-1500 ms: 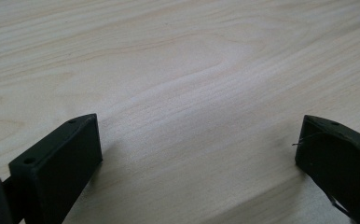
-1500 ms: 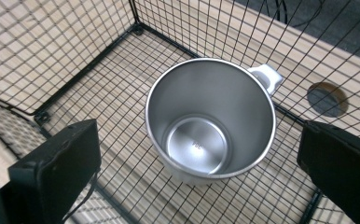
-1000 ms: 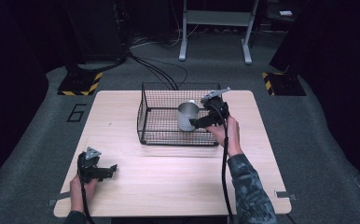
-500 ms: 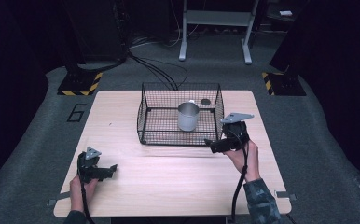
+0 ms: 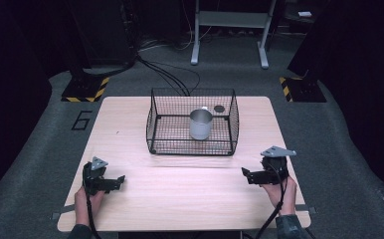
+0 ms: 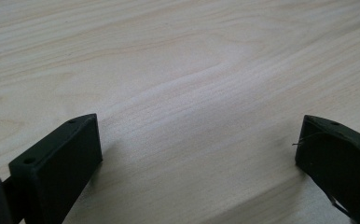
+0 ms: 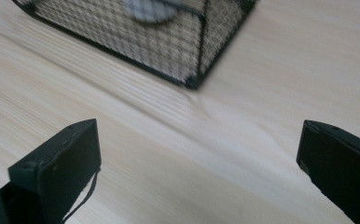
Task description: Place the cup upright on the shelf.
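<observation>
A black wire basket (image 5: 152, 117) stands at the middle back of the wooden table, with a metal cup (image 5: 200, 123) upright inside it. A small dark disc (image 5: 219, 108) lies by the basket's far right corner; I cannot tell if it is inside. My left gripper (image 5: 120, 180) rests open near the front left of the table, nothing between its jaws. My right gripper (image 5: 245, 174) is open at the front right, away from the basket and empty. In the right gripper view the basket's corner (image 7: 194, 81) and the cup's base (image 7: 145, 9) appear ahead of the gripper (image 7: 199, 154).
The light wooden table (image 5: 190, 199) has bare room in front of the basket and between the two grippers. Beyond the table lie dark floor, cables (image 5: 165, 74), a metal stand (image 5: 230, 30) and yellow-black striped blocks (image 5: 85, 89).
My right gripper has drawn back from the basket's right side to the table's front right, leaving the cup standing in the basket. The left gripper has stayed put.
</observation>
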Demonstrator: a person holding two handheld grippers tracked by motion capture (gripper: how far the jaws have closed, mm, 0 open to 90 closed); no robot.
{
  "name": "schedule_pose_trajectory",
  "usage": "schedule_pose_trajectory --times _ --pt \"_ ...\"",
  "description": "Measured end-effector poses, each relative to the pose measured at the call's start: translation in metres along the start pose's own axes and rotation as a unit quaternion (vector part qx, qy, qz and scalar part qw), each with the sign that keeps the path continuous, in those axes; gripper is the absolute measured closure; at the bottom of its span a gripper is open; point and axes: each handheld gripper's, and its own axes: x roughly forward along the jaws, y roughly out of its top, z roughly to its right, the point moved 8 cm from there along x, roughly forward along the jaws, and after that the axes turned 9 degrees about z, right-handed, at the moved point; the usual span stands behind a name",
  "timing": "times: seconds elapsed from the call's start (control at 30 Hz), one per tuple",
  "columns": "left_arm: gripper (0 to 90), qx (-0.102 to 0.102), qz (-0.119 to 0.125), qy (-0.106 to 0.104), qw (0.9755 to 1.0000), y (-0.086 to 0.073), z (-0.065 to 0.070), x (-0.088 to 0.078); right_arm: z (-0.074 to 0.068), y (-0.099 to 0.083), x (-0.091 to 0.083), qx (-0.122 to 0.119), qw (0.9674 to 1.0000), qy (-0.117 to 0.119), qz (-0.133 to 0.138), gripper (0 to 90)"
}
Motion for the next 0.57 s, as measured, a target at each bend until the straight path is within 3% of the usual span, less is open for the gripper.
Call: schedule_pose_trajectory --times 0.27,0.4,0.57 --pt "0.2 -0.001 0.004 0.000 1.0000 0.000 0.000 0.001 0.036 -0.066 0.011 0.047 0.9977 -0.038 -0.033 0.0" --pt "0.1 -0.001 0.002 -0.001 1.0000 0.000 0.000 0.000 0.045 -0.084 0.017 0.047 0.9966 -0.051 -0.043 0.0" --pt "0.2 -0.001 0.004 0.000 1.0000 0.000 0.000 0.001 0.049 -0.092 0.022 0.042 0.9965 -0.060 -0.041 0.0"
